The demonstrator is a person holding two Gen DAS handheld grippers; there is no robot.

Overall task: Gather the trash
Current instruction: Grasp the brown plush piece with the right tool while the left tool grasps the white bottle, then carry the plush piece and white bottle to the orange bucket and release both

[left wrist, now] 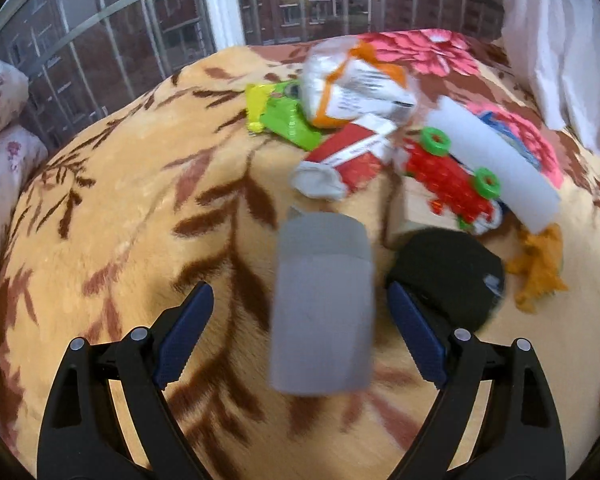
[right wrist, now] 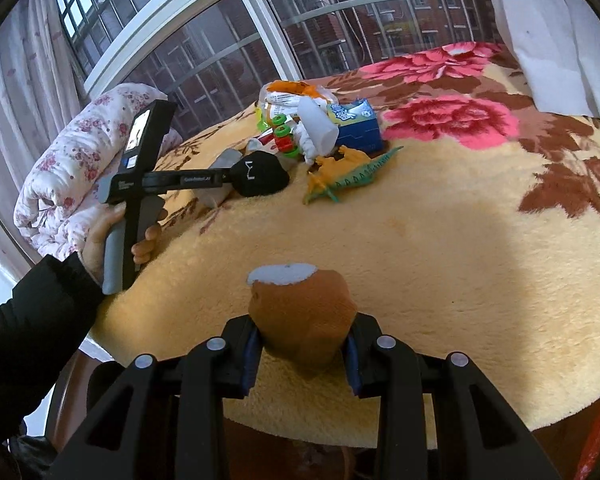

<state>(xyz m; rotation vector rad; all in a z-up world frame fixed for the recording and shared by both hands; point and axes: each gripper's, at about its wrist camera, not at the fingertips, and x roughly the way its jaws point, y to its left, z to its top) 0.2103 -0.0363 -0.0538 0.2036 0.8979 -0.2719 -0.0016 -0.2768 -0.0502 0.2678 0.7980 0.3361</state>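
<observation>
Right claw [right wrist: 300, 354] grips brown tube [right wrist: 302, 312] | left claw [left wrist: 296, 334] open, grey tube [left wrist: 322, 304] between

Blur and hidden parts

Motion is smearing the grey cup [left wrist: 322, 304] and the pile's packets [left wrist: 356, 92]; the brown lump [right wrist: 304, 320] is hiding behind the right tool's [right wrist: 300, 360] pads.

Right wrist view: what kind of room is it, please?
Probably a bedroom in a flat: a plush flowered blanket covers a bed, a rolled quilt lies beside it, and the barred window faces brick apartment blocks.
</observation>
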